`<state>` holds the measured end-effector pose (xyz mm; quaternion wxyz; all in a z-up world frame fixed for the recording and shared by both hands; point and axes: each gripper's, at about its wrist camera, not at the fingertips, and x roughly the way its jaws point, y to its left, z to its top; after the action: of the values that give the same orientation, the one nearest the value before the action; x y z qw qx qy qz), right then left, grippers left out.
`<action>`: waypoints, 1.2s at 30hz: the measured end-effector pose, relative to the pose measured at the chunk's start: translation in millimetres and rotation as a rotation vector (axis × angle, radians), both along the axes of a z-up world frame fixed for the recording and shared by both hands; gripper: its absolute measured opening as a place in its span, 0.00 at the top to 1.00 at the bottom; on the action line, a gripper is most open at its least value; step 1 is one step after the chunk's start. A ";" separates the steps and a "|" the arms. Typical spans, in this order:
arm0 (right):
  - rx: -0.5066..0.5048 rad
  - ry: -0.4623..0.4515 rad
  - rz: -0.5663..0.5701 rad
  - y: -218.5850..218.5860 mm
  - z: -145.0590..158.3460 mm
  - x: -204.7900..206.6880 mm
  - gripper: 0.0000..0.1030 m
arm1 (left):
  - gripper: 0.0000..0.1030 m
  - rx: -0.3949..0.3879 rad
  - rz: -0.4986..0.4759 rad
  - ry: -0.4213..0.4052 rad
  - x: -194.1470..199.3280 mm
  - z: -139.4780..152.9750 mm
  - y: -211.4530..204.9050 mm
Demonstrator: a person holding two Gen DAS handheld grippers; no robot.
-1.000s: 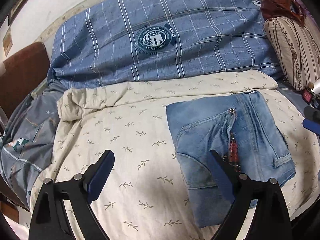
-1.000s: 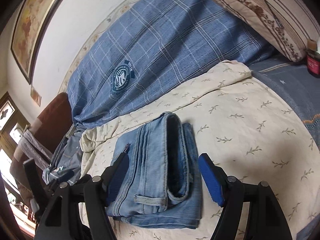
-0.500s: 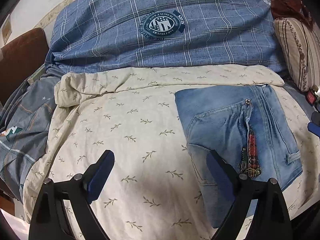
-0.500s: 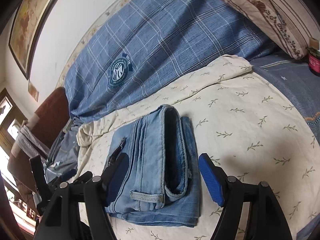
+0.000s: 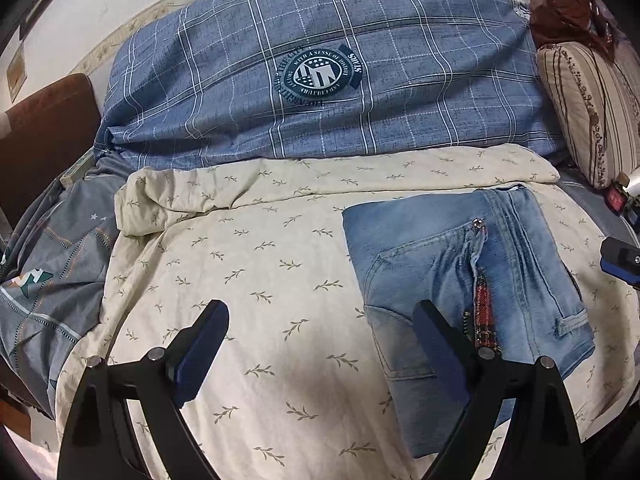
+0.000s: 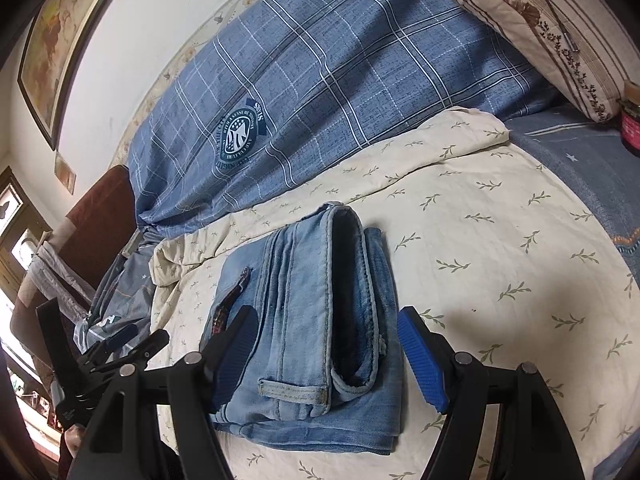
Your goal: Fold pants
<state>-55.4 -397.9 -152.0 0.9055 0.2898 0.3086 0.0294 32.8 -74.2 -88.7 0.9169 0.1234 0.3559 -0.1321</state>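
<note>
1. The jeans (image 5: 464,280) lie folded into a compact stack on the cream sheet (image 5: 248,264). They sit just ahead of the right gripper (image 6: 326,354) and ahead and to the right of the left gripper (image 5: 320,344). The folding looks done, so the main danger now is undoing it.
2. Both grippers are spread wide and hold nothing. The right one's jaws straddle the near end of the stack, one on each side. Whether they touch the denim cannot be told. If it moves forward or dips, a finger (image 6: 422,364) could catch the waistband and drag the top layer off.
3. The belt loop (image 6: 294,390) juts out at the near edge, right between the right jaws. It could snag, and a hooked loop would pull the fold open.
4. The left gripper's right finger (image 5: 438,344) overlaps the stack's near left corner in its view. A sideways sweep to the right could shove the stack askew or bunch the soft sheet beneath.
5. A beaded strap (image 5: 482,316) hangs by the zip and lies loose on top. A passing finger could catch it.
6. The top roll stands thick and springy. It may relax open by itself if bumped.
</note>
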 end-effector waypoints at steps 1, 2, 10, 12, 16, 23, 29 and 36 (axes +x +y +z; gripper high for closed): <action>0.000 0.000 -0.001 -0.2 0.0 -0.1 0.27 | 0.09 0.002 -0.001 -0.001 -0.5 0.1 -0.7; 0.001 -0.001 0.001 -0.5 0.1 -0.5 0.27 | 0.09 0.003 -0.002 -0.001 -1.4 0.0 -1.6; 0.003 -0.002 0.000 -1.8 -0.4 -1.1 0.27 | 0.09 0.004 -0.011 -0.006 -3.9 2.2 -5.2; 0.004 -0.002 0.001 -1.8 -0.5 -0.9 0.27 | 0.09 0.007 -0.016 -0.007 -4.0 3.1 -6.1; 0.004 0.004 0.002 -1.8 -1.1 -0.9 0.27 | 0.09 0.008 -0.019 -0.006 -4.2 2.9 -7.1; -0.003 0.018 0.000 1.7 -3.0 1.4 0.27 | 0.09 0.010 -0.013 0.001 -2.0 2.3 -6.7; -0.003 0.033 -0.004 2.4 -5.5 4.8 0.27 | 0.09 0.011 -0.013 0.004 -0.5 1.2 -6.8; -0.003 0.035 -0.003 2.3 -5.3 4.7 0.27 | 0.09 0.007 -0.017 0.013 -0.5 -1.7 -7.0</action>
<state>-50.7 -395.6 -157.4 0.9004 0.2895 0.3238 0.0227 32.3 -81.2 -90.4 0.9129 0.1288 0.3613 -0.1397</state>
